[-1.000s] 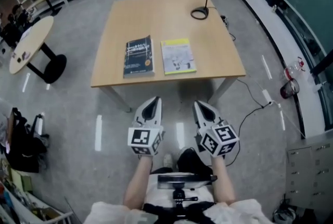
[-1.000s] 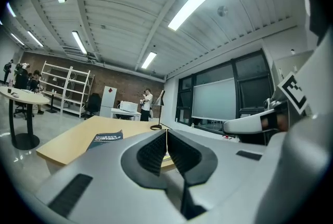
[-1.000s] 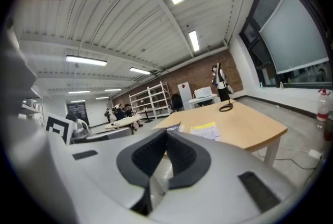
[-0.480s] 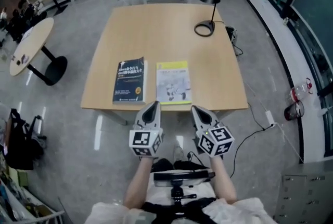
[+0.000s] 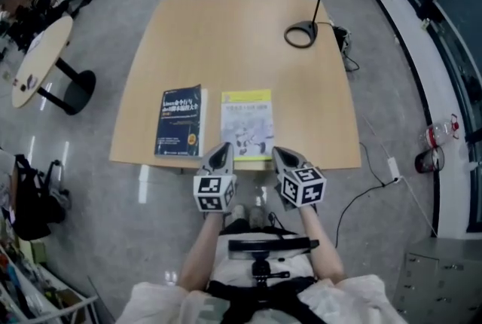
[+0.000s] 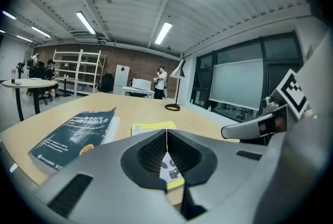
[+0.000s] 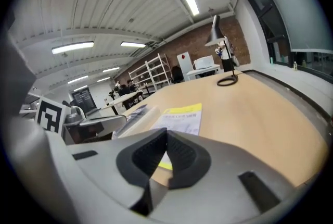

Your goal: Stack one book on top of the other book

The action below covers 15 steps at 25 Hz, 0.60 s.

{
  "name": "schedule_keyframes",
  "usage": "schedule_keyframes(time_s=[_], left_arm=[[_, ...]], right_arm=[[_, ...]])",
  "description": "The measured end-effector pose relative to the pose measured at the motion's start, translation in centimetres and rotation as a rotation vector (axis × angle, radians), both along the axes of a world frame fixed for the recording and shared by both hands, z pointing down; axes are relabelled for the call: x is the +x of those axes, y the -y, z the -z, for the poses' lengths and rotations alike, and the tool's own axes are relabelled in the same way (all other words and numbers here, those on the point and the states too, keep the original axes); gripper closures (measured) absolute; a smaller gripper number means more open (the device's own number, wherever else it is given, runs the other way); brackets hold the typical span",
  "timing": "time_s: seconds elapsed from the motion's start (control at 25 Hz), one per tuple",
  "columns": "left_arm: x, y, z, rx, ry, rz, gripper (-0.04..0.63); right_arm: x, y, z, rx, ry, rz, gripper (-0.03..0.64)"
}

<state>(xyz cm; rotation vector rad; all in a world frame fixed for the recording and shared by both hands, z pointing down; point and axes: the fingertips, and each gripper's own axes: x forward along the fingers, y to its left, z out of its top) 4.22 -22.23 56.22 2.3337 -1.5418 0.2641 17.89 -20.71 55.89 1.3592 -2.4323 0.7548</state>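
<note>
Step judged as approach: nothing lifted, stacking not begun. 2 books flat on table [image 5: 226,36] near its front edge, just beside each other: dark book [image 5: 181,121] at left, yellow book [image 5: 247,126] at right. Left gripper [image 5: 221,152] and right gripper [image 5: 277,155] at that edge, flanking yellow book's near end, jaws together, empty. Both aimed forward, tilted slightly down, forearms extended. Next move judged to need opened jaws and a grip on 1 book's near edge.
</note>
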Motion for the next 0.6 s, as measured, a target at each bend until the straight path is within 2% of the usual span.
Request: schedule_keyframes(time_s=[0.16,0.44,0.6], left_arm=[[0.2,1.0,-2.7,-0.053,0.02,-0.011,0.584],[0.7,2.5,-6.6,-0.164,0.026,-0.037,0.584],[0.8,2.3,-8.2,-0.21,0.063,-0.042,0.584]], right_arm=[[0.1,1.3,-3.1,-0.07,-0.01,-0.001,0.615],[-1.3,3.7,-5.2,-0.124,-0.028,0.02,0.615],[-2.0,3.6,-6.9,-0.177,-0.062,0.019,0.615]])
